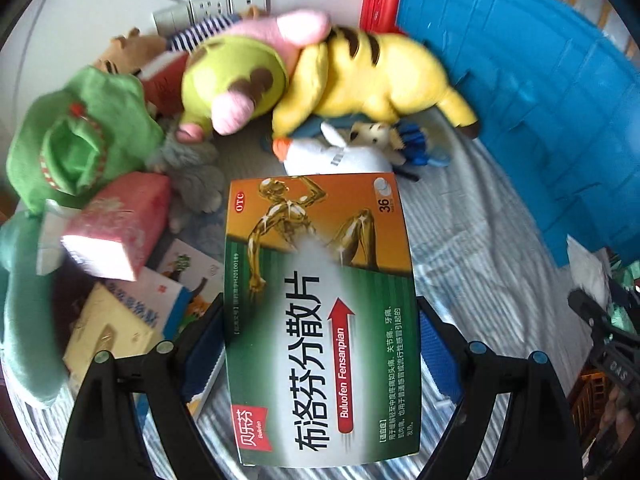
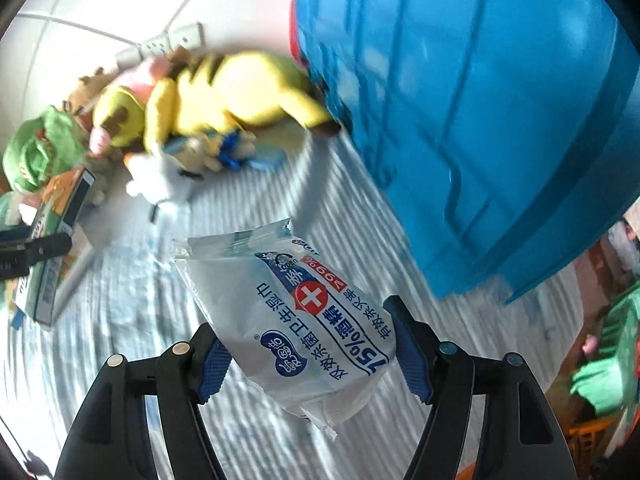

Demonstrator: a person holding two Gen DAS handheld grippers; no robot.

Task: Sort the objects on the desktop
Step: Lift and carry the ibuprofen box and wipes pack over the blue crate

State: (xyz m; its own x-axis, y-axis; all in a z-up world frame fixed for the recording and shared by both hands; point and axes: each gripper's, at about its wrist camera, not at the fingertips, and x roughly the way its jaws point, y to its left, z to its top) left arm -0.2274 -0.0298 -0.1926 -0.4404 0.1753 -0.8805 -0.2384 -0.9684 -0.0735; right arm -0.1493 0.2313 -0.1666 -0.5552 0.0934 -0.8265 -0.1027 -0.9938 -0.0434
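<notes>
Left wrist view: the left gripper (image 1: 320, 344) clamps a green and orange medicine box (image 1: 320, 320) printed "Buluofen Fensanpian" and "36", held above the striped cloth (image 1: 480, 232). Beyond it lie plush toys, among them a yellow striped plush (image 1: 380, 80) and a green plush (image 1: 76, 140). A blue bin (image 1: 540, 100) stands along the cloth's right edge; its inside is hidden.

Right wrist view: the right gripper (image 2: 310, 354) pinches a white pack of wet wipes (image 2: 296, 320) with a red cross badge and "75%", tilted above the cloth. The blue bin rises just right of it.
</notes>
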